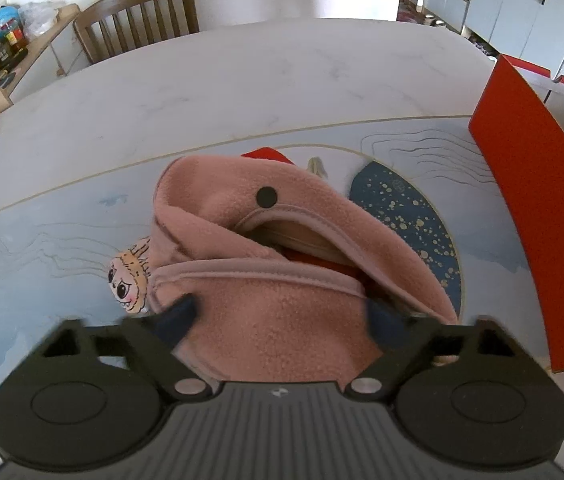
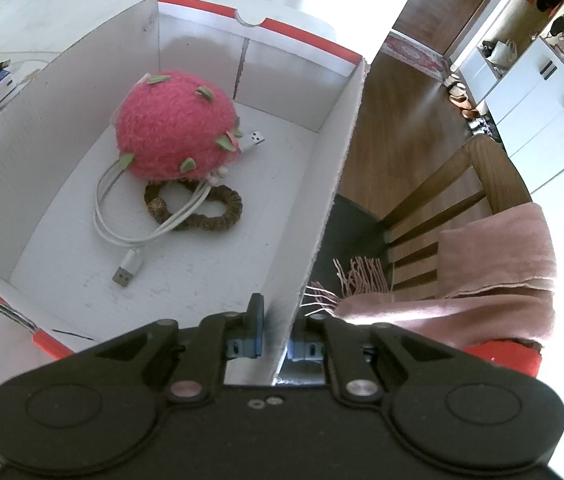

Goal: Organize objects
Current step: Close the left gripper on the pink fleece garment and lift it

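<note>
I'm looking down on the pale table [image 1: 201, 80], w/ a light blue printed mat [image 1: 41, 248] covering its near part. Right side: the red-and-white box [image 2: 314, 184], open top, white inside, red outside. My right gripper [image 2: 275, 320] is pinched narrow on the box's right wall near the corner closest to me, one finger inside, one outside, pads against the cardboard.

In the box, approx mid-floor: a fuzzy pink ball [image 2: 175, 128] w/ small green leaf bits, sitting on a white USB cable [image 2: 121, 224] and touching a brown woven ring [image 2: 217, 208]. One cable plug pokes out right of the ball, the other lies nearer me.

On the mat, left of the box: a pink fleece garment [image 1: 273, 280] w/ a black snap, bunched up, something red showing in its opening. A cartoon face patch [image 1: 129, 280] sits at its left edge. My left gripper [image 1: 282, 320] has its fingers either side of the fleece's near fold, tips dug into the fabric; can't tell if they're truly clamped.

Beyond the box, a wooden chair [image 2: 462, 208] w/ a pink fringed scarf [image 2: 494, 264] draped over it.
</note>
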The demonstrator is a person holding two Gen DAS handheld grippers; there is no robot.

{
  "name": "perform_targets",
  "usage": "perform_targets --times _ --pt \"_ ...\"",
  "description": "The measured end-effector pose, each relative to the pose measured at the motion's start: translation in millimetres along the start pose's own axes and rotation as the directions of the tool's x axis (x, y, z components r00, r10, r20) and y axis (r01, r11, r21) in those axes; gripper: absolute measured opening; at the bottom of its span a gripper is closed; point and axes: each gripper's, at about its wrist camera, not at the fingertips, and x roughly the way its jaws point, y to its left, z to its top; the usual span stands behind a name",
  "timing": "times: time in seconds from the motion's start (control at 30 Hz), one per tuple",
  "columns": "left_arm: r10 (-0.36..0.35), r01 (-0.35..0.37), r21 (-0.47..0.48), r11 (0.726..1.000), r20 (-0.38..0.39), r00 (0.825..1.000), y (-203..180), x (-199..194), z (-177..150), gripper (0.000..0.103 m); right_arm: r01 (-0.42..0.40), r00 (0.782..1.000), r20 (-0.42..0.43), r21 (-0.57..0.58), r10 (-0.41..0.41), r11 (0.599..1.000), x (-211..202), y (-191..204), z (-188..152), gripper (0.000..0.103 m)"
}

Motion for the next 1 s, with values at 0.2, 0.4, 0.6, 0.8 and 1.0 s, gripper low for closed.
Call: perform_targets --times 0.2,0.4,0.6,0.8,1.0 --pt "-0.014 0.014 -0.039 0.999 0.018 1.0 12.2 -14.9 -1.8 0.028 0.001 1.0 0.001 0.001 -0.001 1.0 -0.1 0.0 -0.1 0.009" --pt "-0.011 0.011 -0.022 1.0 0.038 0.999 21.3 -30.8 -3.0 0.009 0.001 1.0 0.002 0.0 -0.001 1.0 0.0 0.3 -0.1 0.009" --pt "-0.033 0.032 0.011 0.999 0.094 0.995 21.4 -55.9 -0.4 0.006 0.001 1.0 0.002 0.001 -0.001 1.0 0.1 0.2 -0.2 0.009" --pt "-0.06 0.057 0.028 0.998 0.152 0.986 19.7 -80.2 8.7 0.006 0.002 1.0 0.002 0.0 -0.002 1.0 0.2 0.3 -0.2 0.009" --pt "-0.118 0.102 0.078 0.992 0.244 0.963 7.9 -116.9 26.4 0.006 0.002 1.0 0.002 -0.004 -0.002 1.0 0.0 0.4 0.0 0.009"
